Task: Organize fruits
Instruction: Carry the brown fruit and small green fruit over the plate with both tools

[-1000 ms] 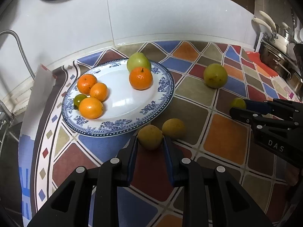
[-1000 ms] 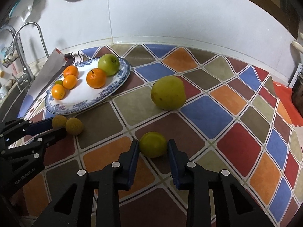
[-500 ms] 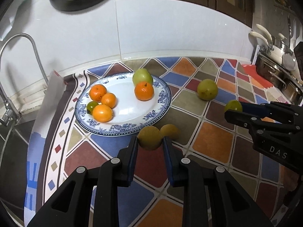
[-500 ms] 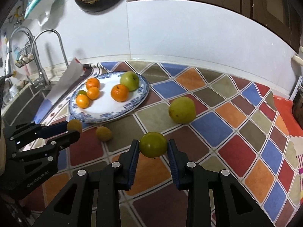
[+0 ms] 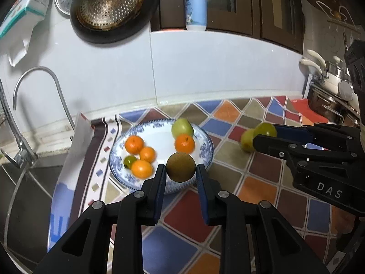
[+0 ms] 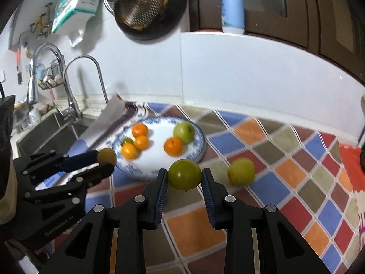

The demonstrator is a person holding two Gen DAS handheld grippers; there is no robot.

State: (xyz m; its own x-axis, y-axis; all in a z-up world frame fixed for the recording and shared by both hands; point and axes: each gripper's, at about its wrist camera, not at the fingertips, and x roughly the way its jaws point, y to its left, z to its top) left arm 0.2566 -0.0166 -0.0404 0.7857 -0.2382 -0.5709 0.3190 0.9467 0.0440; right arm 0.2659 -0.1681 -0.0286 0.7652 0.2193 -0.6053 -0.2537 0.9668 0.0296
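Fruits: six on the plate (image 5: 206, 141), one pear (image 6: 241, 171) on the counter, one clamped in each tool: brown (image 5: 181, 167) left (image 5: 180, 175), green (image 6: 184, 174) right (image 6: 184, 179).

Glossy glazed plate (image 5: 205, 137), matt rough brown fruit (image 5: 181, 167).

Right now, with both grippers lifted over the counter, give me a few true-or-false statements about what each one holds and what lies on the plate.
1. The left gripper holds a brown fruit. True.
2. The right gripper is empty. False: it is shut on a green fruit.
3. A green apple lies on the blue-patterned plate. True.
4. The yellow-green pear lies on the plate. False: it rests on the checked mat.
5. The plate holds only one orange fruit. False: four.
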